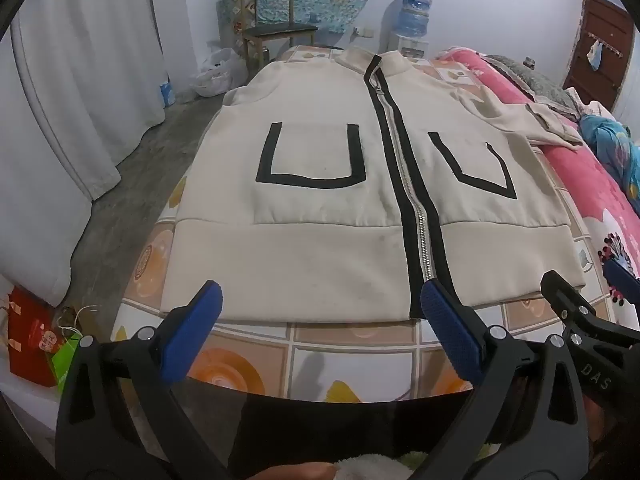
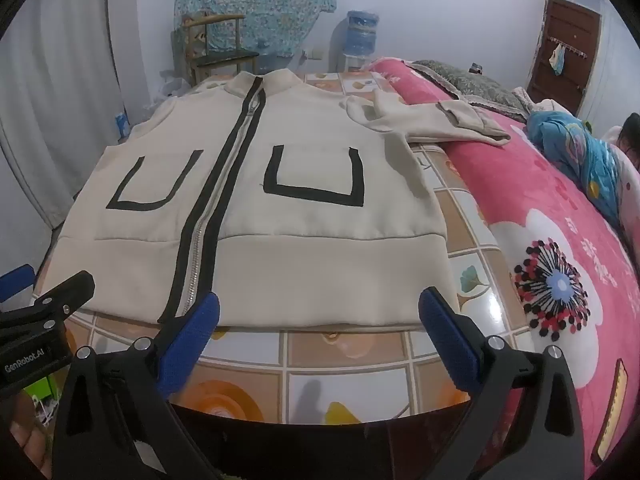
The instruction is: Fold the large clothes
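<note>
A cream zip-up jacket with black trim and two black-outlined pockets lies flat, front up, on a tiled-pattern table. Its hem faces me and its collar points away. One sleeve stretches right onto the pink blanket. My left gripper is open and empty, just short of the hem near the zip's bottom end. My right gripper is open and empty, just short of the hem's right half. Each gripper shows at the edge of the other's view.
A pink flowered blanket covers a bed along the table's right side, with a blue bundle on it. A chair and a water dispenser stand behind the table. White curtains hang left, with bags on the floor.
</note>
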{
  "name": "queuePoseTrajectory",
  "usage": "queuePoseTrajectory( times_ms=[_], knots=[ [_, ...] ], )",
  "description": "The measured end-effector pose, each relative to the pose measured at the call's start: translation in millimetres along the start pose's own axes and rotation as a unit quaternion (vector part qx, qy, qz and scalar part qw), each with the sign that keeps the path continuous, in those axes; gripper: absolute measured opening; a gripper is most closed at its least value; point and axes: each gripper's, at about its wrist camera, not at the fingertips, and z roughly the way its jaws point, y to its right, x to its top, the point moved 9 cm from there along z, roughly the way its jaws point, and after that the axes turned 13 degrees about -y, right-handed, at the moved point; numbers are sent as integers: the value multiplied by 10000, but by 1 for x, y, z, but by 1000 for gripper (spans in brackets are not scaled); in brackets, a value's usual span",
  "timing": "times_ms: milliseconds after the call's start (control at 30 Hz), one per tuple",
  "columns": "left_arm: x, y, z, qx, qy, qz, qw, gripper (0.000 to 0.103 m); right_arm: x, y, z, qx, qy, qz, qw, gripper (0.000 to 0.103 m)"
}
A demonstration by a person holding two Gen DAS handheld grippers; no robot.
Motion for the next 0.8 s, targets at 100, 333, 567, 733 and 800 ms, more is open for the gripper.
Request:
queuePoseTrajectory(
  times_ms=[100,333,567,733,800],
  knots=[
    [0,0,0,23,6,-1,10000,96,0,1,0,-11,-13,3,10000,97],
    [-1,0,0,21,-24,-5,10000,96,-1,1,6,-26,-18,14,10000,97],
    [-2,-2,3,20,-49,-6,10000,96,-1,1,7,-21,-64,-1,10000,97],
    [-2,-2,3,26,-63,-13,10000,96,-1,1,7,-34,-70,-12,10000,97],
    [-1,-1,8,26,-61,-4,10000,96,-1,0,7,-38,-69,-15,10000,97]
  ],
)
